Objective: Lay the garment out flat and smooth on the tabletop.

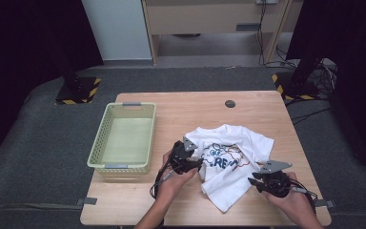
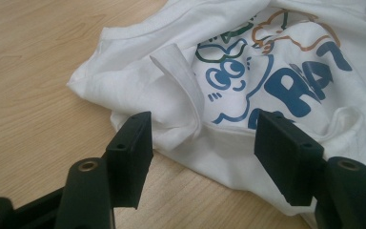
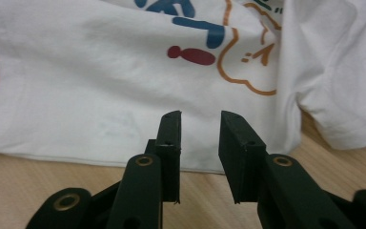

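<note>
A crumpled white T-shirt (image 1: pixel 238 179) with a blue, green and orange cartoon print lies on the right half of the wooden table (image 1: pixel 190 109). My left gripper (image 1: pixel 198 164) sits at the shirt's left edge. In the left gripper view the jaws stand wide apart around a fold of the T-shirt (image 2: pixel 171 90) without pressing it, so the gripper (image 2: pixel 205 152) is open. My right gripper (image 1: pixel 253 183) hovers at the shirt's lower right edge. In the right gripper view it (image 3: pixel 200 138) shows a small gap with nothing in it, just short of the shirt's hem (image 3: pixel 100 129).
A pale green plastic basket (image 1: pixel 97 143) stands on the left part of the table and holds nothing. A small dark round disc (image 1: pixel 229 103) is set in the tabletop near the far edge. Bare wood lies beyond the shirt and along the near edge.
</note>
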Demonstrator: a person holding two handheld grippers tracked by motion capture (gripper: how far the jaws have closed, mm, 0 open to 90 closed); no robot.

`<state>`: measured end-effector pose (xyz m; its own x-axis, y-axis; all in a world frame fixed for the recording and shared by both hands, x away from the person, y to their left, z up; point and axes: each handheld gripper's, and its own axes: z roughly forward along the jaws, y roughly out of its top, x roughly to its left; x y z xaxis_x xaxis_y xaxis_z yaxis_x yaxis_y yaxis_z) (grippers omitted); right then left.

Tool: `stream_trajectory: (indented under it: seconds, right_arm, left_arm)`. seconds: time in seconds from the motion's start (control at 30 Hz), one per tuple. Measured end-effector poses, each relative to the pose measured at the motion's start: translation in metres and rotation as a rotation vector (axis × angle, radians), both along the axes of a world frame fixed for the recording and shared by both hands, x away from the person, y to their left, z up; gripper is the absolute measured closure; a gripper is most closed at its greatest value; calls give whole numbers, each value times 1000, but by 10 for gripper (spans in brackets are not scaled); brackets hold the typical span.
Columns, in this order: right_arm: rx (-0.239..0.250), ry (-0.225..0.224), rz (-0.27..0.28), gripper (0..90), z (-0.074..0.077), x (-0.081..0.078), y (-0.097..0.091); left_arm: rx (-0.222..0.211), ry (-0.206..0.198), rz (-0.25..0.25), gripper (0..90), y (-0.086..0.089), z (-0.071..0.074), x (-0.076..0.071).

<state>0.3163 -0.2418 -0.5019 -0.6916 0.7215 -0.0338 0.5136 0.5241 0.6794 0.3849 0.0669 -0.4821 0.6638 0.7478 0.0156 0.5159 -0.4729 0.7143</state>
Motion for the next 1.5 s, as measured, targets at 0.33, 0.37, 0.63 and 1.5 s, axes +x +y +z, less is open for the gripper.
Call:
stream_trajectory:
  seconds: [0.33,0.37,0.63,1.5]
  right_arm:
    - [14,34,60,594,-11,-15,21]
    - [16,37,65,584,-13,-16,23]
    - [23,63,83,563,-26,-20,34]
    - [-23,65,1,873,-23,-14,-12]
  left_arm:
    - [3,11,-24,378,-9,-5,6]
    - [5,13,-23,378,-10,-6,8]
    - [15,25,-11,406,-12,-14,24]
    - [0,11,22,856,17,20,45]
